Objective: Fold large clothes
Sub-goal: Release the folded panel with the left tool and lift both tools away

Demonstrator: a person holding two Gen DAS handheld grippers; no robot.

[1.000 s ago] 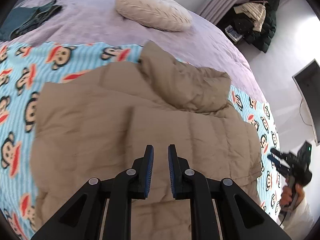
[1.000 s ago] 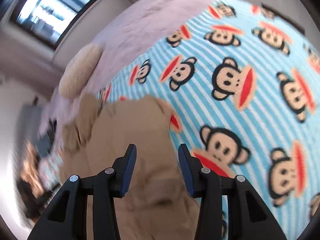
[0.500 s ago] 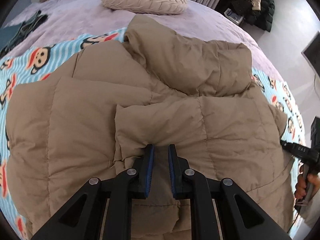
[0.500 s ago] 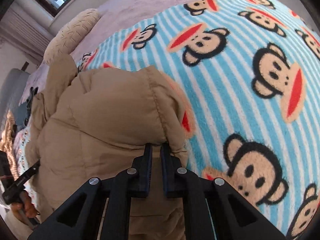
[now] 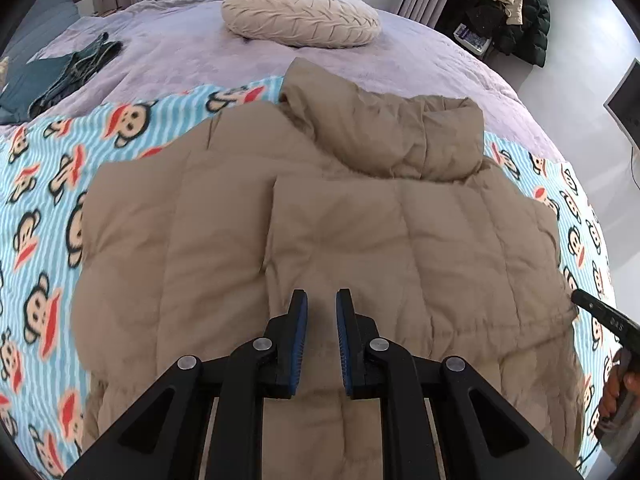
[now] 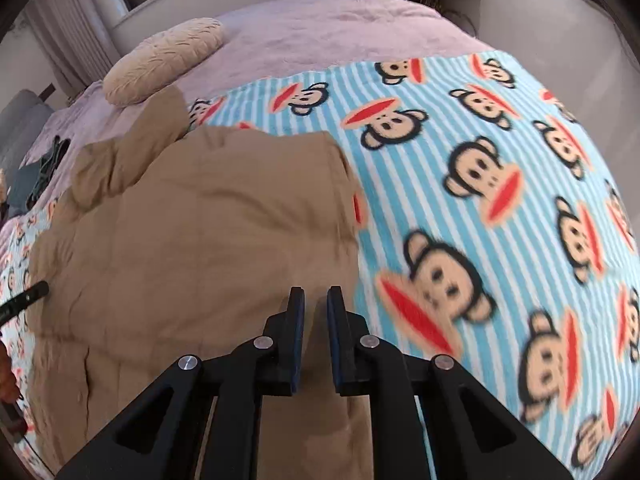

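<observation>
A tan puffer jacket [image 5: 360, 220] lies flat on the monkey-print blanket [image 5: 40, 200], hood [image 5: 380, 132] toward the far side and one side folded over its middle. My left gripper [image 5: 321, 298] hovers over the jacket's lower middle, shut, with nothing between its pads. In the right wrist view the jacket [image 6: 220, 220] fills the left half. My right gripper [image 6: 316, 294] hangs over the jacket's right edge; its jaws are opening, with a narrow gap and no fabric pinched. The right gripper's tip [image 5: 604, 316] and a hand [image 5: 616, 388] show at the jacket's right side.
A cream round cushion [image 5: 300, 14] lies on the lilac bedspread [image 5: 180, 36] beyond the jacket. Folded dark clothes [image 5: 60, 76] sit at the far left. Coats [image 5: 508, 4] are piled off the bed at the back right, near a monitor [image 5: 624, 96]. The blanket [image 6: 480, 160] spreads to the right.
Half a second ago my right gripper was closed at the jacket's edge; now its jaws stand slightly apart and the edge lies flat. My left gripper has drawn back from the folded panel.
</observation>
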